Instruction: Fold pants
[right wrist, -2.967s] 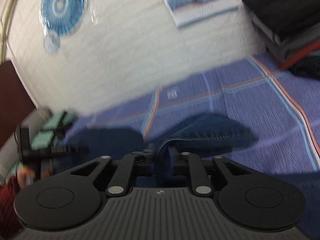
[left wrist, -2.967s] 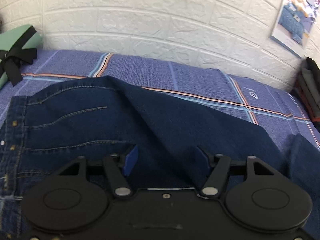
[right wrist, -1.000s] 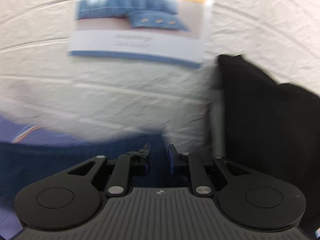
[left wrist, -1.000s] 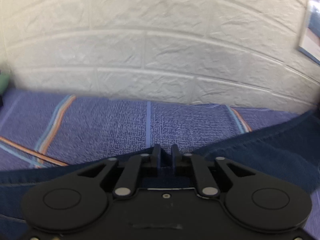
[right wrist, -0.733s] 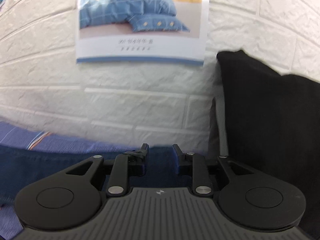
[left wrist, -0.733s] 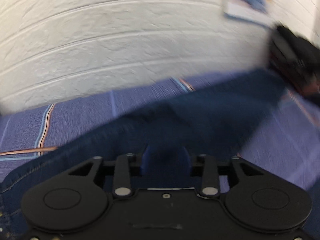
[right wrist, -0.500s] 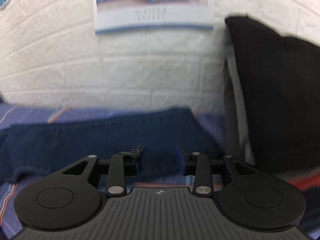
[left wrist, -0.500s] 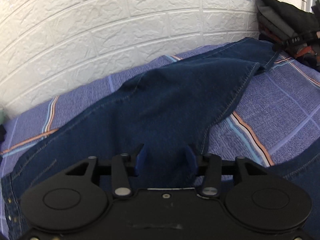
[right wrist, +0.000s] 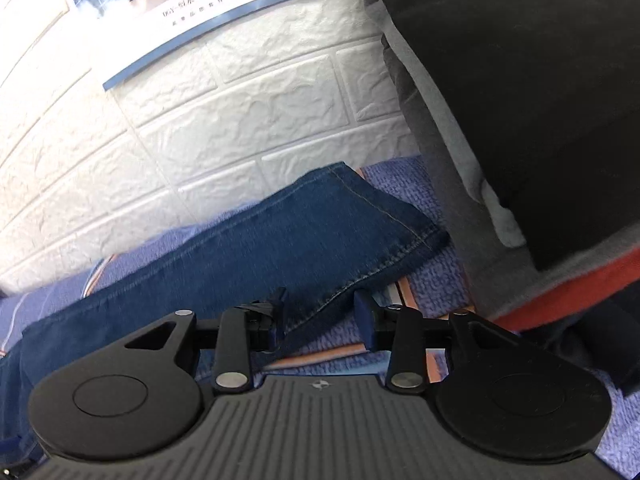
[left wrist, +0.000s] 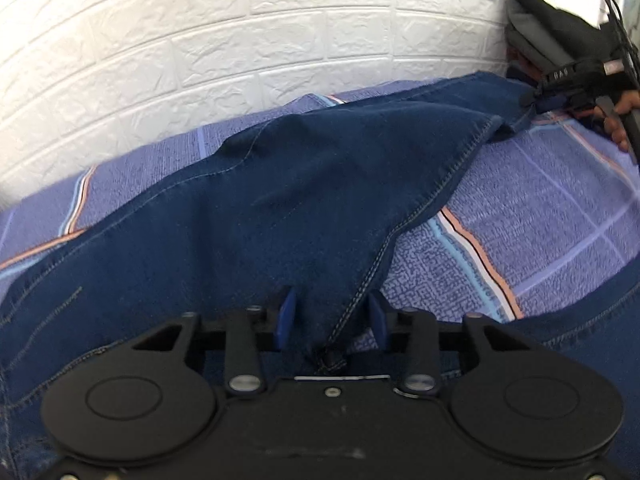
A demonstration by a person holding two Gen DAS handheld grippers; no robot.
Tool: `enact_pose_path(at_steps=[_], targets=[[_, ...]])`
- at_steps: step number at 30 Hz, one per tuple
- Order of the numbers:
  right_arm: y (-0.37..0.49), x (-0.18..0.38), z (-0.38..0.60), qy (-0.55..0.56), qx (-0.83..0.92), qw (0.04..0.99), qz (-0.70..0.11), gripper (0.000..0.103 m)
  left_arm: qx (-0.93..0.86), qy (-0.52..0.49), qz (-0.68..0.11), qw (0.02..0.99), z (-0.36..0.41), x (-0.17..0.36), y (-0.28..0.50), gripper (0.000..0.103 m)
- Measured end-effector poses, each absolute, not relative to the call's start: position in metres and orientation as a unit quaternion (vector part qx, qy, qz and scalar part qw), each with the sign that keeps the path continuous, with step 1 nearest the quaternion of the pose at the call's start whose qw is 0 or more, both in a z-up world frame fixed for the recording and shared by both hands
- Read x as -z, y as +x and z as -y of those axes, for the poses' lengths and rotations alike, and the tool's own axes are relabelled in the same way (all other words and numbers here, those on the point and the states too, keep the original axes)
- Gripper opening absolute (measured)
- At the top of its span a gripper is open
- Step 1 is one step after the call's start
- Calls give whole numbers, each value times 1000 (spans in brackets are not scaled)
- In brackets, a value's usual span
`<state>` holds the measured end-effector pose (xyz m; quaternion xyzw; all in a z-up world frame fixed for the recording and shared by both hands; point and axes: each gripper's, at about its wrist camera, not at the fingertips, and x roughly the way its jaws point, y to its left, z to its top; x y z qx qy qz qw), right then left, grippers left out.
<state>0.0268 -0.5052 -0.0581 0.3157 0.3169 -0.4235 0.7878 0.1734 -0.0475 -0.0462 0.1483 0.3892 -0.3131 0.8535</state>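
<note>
- Nearest in the left wrist view we see the left gripper point(left wrist: 332, 318), its two blue-padded fingers point(left wrist: 286, 316) standing partly apart and closing; a stitched seam of the dark blue denim pants point(left wrist: 280, 200) runs down between them, but neither pad presses on the cloth.
- In the right wrist view the right gripper point(right wrist: 322, 314) likewise has its jaws partly apart and closing; the lower edge of the pants leg point(right wrist: 288, 248) lies between the fingers, the left finger point(right wrist: 278, 312) at or over the denim and the right pad point(right wrist: 364, 316) clear of it, over the bedsheet.
- The pants lie spread on the purple-blue plaid bedsheet with orange and white stripes point(left wrist: 540, 208), one leg stretching from the left gripper up and to the right, toward the wall.
- The hemmed cuff point(right wrist: 400, 216) of that leg rests flat on the sheet, just beside a stack of folded black, grey and orange clothes point(right wrist: 520, 120).
- From the left wrist view we see the right gripper far off at the cuff, with a person's hand point(left wrist: 620, 116) on its handle.
- Farthest back stands a white brick-pattern wall point(left wrist: 240, 40) bearing a bedding poster point(right wrist: 192, 4).
</note>
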Motion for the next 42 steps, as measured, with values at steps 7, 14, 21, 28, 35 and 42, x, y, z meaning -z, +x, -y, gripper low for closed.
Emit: enact_pose_path(at_steps=[7, 14, 21, 28, 35, 42], targets=[[40, 66, 518, 260, 461, 786, -320, 3, 309, 101, -398, 858, 19, 37, 183, 52], [39, 39, 504, 217, 457, 791, -343, 35, 280, 50, -371, 884, -39, -1, 195, 62], [36, 9, 496, 209, 410, 825, -328, 49, 217, 53, -359, 906, -85, -26, 213, 62], [67, -5, 503, 174, 395, 835, -342, 92, 161, 107, -361, 912, -113, -25, 252, 67], [101, 9, 549, 211, 415, 811, -355, 103, 135, 104, -391, 904, -132, -2, 294, 69], [124, 45, 593, 237, 444, 764, -404, 103, 143, 106, -408, 896, -131, 27, 318, 77]])
